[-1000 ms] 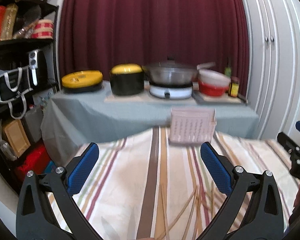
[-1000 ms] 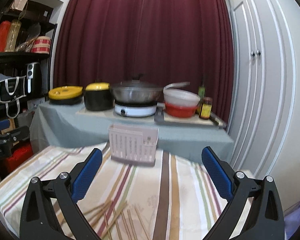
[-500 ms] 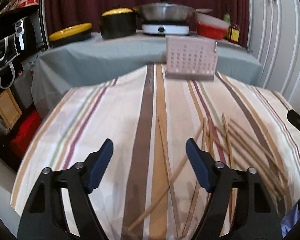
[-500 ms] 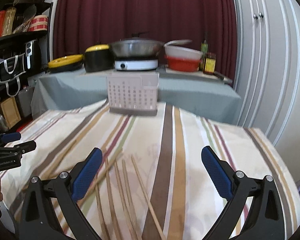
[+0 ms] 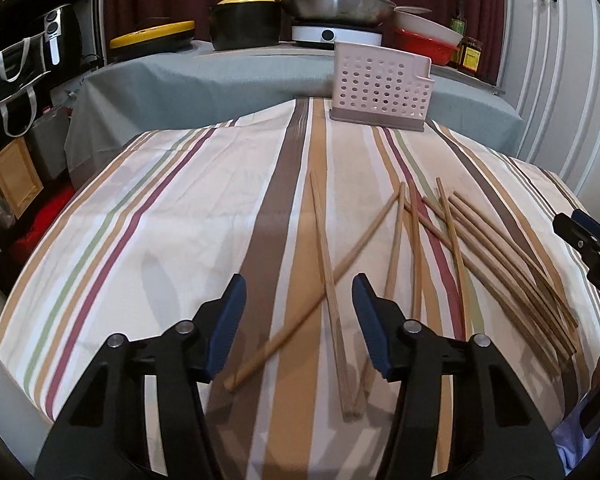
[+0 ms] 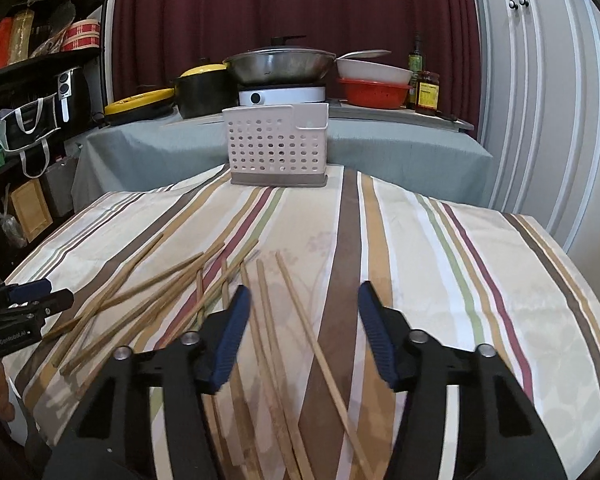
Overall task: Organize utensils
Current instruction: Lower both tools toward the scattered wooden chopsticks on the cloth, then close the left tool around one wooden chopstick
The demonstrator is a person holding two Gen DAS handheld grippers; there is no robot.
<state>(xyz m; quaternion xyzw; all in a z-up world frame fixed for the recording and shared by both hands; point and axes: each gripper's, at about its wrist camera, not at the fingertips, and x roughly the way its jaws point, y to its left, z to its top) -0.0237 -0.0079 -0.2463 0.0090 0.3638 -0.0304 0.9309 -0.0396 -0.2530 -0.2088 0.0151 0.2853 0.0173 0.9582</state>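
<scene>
Several wooden chopsticks [image 5: 416, 240] lie scattered on the striped tablecloth [image 5: 160, 220]. A pale perforated utensil holder [image 5: 382, 84] stands at the table's far edge. My left gripper [image 5: 298, 284] hovers low over two crossed chopsticks at the left of the pile. Its jaws are closing, with those sticks below the gap and the pads clear of them. In the right wrist view, my right gripper [image 6: 304, 290] hangs over the right-hand chopsticks [image 6: 284, 300]. Its jaws are closing too and grip nothing. The holder [image 6: 278, 144] stands straight ahead of it.
Behind the holder a grey-covered table [image 5: 204, 80] carries pots, a wok [image 6: 280, 66] on a cooker, bowls and jars. A dark shelf with bags [image 5: 16, 68] stands at the left, white cupboard doors [image 6: 540, 100] at the right. The other gripper shows at each view's edge.
Both grippers have come down toward the table and tipped downward, so the chopsticks now fill the views. Both pairs of jaws have narrowed to about half their earlier width.
</scene>
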